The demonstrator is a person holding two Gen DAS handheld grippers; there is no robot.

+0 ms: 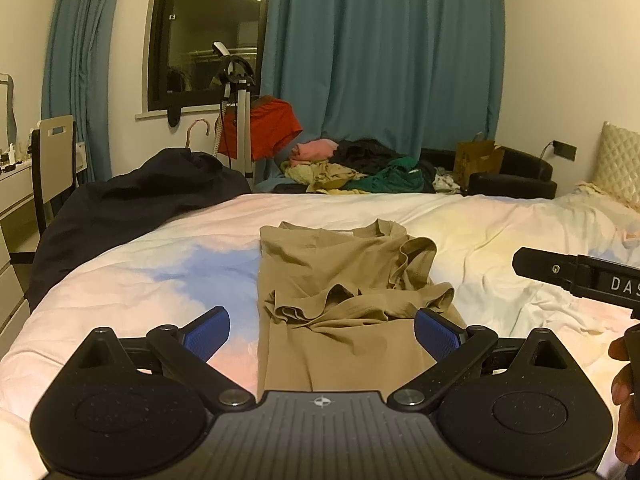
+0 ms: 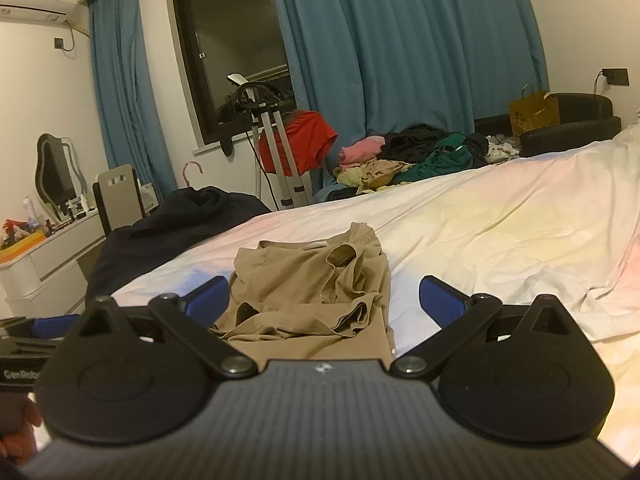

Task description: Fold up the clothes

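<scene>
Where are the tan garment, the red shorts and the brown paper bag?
tan garment [image 1: 340, 276]: left wrist view, middle of the cloth.
red shorts [image 1: 272, 124]: left wrist view, front panel.
brown paper bag [image 2: 534, 114]: right wrist view, front face.

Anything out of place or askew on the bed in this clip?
The tan garment lies half folded on the bed, its sleeves bunched and crumpled across the middle. Both grippers, left and right, are open, holding nothing.

Both grippers share one build: the left gripper [image 1: 322, 330] and right gripper [image 2: 324, 300] have matte black linkage arms, round silver pivot screws, blue ribbed pads [image 1: 208, 332] and a ridged grey body with a small crosshair mark (white lettering shows on each gripper's side).
</scene>
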